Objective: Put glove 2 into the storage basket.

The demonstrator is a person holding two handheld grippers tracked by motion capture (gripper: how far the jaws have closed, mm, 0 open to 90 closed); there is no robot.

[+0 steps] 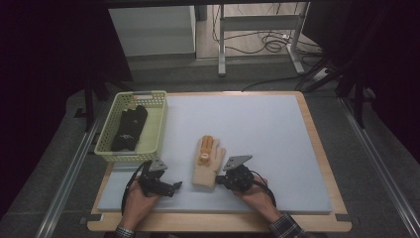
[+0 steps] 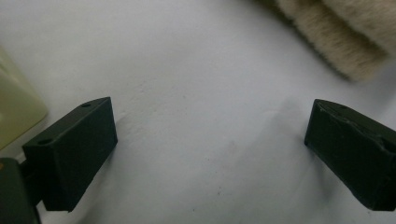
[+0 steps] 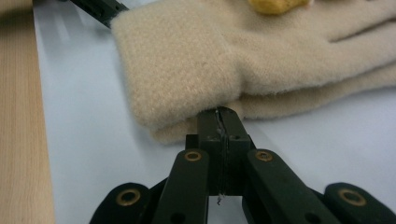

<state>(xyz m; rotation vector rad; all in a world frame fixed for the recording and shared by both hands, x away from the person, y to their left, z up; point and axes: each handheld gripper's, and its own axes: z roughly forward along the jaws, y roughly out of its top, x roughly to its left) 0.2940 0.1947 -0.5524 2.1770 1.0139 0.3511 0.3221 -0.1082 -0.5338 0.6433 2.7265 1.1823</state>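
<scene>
A: Starting from the beige glove as the marker, what lies farthest to its left?

B: A pale yellow-green basket with a black garment lying inside, well to the glove's left and a little farther back on the white mat.

A: And closer in?

B: The left gripper, just left of the glove's cuff, low over the mat. Its jaws stand wide apart with nothing between them.

A: The glove itself?

B: It lies flat, fingers pointing away, with an orange piece on its palm side.

A: To its right?

B: The right gripper sits at the cuff's right edge, jaws drawn together, tips pressed into the fabric edge of the cuff.
</scene>
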